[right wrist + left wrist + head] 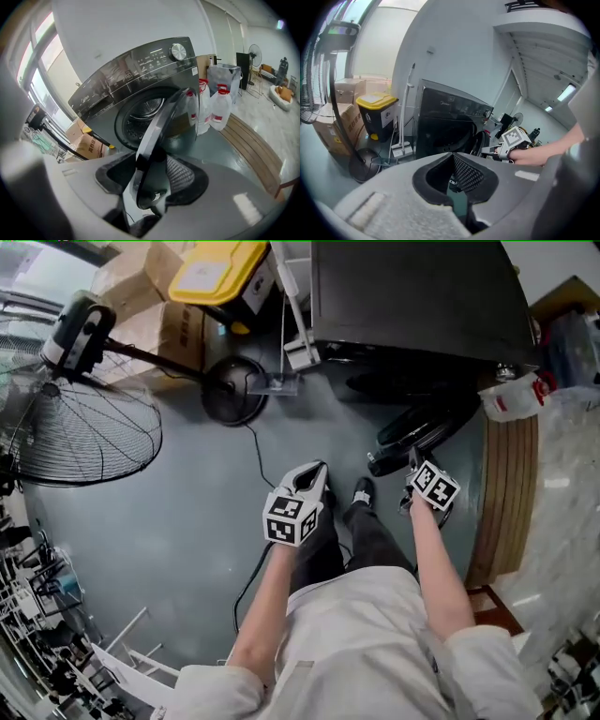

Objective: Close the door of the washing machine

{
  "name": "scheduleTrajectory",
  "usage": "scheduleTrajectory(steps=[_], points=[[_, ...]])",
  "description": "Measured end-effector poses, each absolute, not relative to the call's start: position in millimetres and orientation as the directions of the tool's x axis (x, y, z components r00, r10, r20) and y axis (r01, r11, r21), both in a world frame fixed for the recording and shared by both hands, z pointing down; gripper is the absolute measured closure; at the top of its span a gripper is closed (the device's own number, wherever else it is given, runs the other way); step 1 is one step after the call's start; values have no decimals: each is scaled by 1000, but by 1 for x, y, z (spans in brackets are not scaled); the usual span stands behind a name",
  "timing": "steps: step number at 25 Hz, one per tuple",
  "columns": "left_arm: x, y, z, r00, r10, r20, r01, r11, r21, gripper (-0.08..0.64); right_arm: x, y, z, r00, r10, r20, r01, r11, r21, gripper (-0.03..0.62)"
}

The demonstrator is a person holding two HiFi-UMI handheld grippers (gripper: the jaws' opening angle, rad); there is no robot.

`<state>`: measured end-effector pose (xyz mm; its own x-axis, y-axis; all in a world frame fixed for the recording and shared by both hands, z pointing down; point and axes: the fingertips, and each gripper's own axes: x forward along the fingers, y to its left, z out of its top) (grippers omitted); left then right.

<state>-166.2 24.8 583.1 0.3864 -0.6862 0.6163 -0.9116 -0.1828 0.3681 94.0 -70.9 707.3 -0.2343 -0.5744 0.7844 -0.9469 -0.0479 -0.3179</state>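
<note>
The dark front-loading washing machine (412, 296) stands at the top of the head view, and its round black door (427, 432) hangs open toward me. My right gripper (422, 488) is at the door's outer edge. In the right gripper view the door's edge (157, 126) runs between the jaws of the right gripper (150, 176), which stand wide, and I see no pad pressing on it. The drum opening (143, 112) shows behind. My left gripper (305, 493) hovers over the floor left of the door, and in its own view the left gripper (452, 176) is slightly open and empty.
A standing fan (80, 418) with a round base (234, 390) fills the left, and its cable (258, 451) trails across the floor. Cardboard boxes (141, 296) and a yellow-lidded bin (220, 273) sit at the back. White jugs (511, 395) and a wooden strip (506, 493) lie to the right.
</note>
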Motion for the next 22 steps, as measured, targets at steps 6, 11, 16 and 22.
scheduleTrajectory(steps=[6, 11, 16, 22], points=[[-164, -10, 592, 468, -639, 610, -880, -280, 383, 554, 79, -81, 707, -201, -578, 791, -942, -108, -318, 390], [-163, -34, 599, 514, -612, 601, -856, -318, 408, 555, 70, -87, 710, -185, -571, 800, -937, -144, -319, 388], [-149, -43, 605, 569, -564, 599, -822, -362, 440, 554, 66, -95, 709, -179, -562, 808, -934, -161, -319, 385], [-147, -53, 613, 623, -505, 597, -782, -414, 466, 554, 53, -111, 710, -168, -579, 798, -926, -184, -329, 380]])
